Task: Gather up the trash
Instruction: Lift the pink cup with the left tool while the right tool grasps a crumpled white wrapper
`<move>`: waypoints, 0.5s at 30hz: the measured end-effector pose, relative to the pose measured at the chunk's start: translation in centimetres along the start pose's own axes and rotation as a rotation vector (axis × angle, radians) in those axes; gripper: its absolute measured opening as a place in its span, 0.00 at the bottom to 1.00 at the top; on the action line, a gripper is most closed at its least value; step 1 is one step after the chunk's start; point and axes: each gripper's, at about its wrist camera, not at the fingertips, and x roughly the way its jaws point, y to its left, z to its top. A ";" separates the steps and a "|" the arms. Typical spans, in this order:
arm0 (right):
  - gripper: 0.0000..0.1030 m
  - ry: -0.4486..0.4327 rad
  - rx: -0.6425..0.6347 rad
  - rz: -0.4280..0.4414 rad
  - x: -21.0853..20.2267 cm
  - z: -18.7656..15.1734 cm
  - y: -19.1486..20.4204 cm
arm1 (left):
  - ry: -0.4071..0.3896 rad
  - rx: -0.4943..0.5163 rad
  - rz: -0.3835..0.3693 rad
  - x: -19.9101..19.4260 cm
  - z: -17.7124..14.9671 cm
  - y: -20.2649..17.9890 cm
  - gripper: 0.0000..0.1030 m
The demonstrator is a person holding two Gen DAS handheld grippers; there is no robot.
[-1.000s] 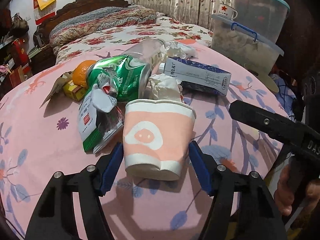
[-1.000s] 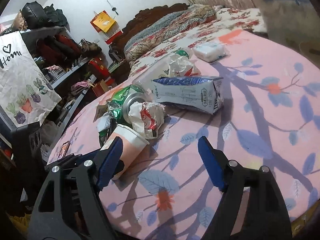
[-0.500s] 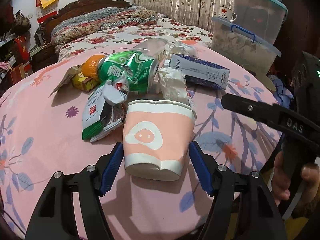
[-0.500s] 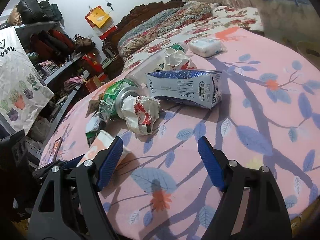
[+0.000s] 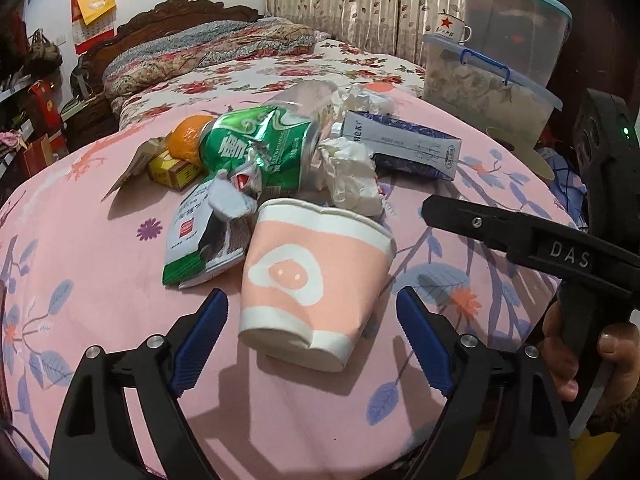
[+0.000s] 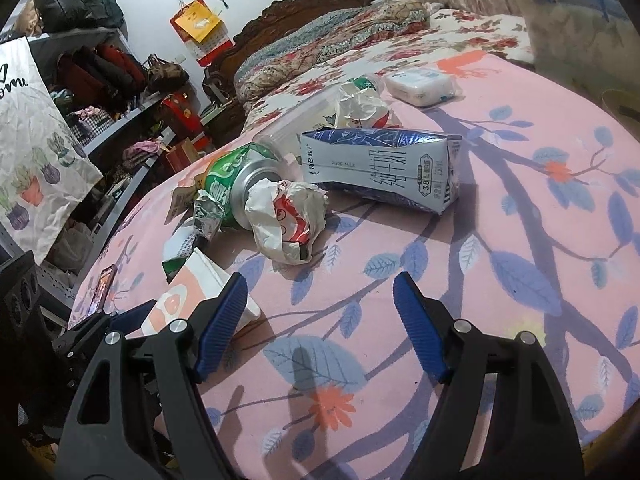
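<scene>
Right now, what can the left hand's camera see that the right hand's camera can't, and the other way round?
Only the left wrist view shows the orange, the yellow box and the star mug.

Only the right wrist view shows the tissue pack and the hanging "home" bag.

Both show the pink cup, green can, milk carton and crumpled wrapper.

Both wrist cams sit low at the counter's (image 5: 100, 248) near edge, angled down across it toward the bed (image 5: 248, 64). Left cam is close on the paper cup (image 5: 316, 280); right cam looks from further right, cup (image 6: 188, 292) at its left. Shared: the trash pile, milk carton (image 6: 380, 168), bed.
</scene>
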 end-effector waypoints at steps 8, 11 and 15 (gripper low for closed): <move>0.73 0.002 -0.047 -0.010 0.6 1.1 1.0 | -0.015 0.005 -0.034 -0.7 -0.6 0.7 0.63; 0.73 0.006 -0.086 -0.008 1.4 1.7 2.0 | -0.017 -0.014 -0.047 -1.6 -1.5 1.6 0.63; 0.73 0.035 -0.143 -0.005 3.5 2.4 3.4 | -0.009 -0.053 -0.049 -2.3 -2.3 2.4 0.63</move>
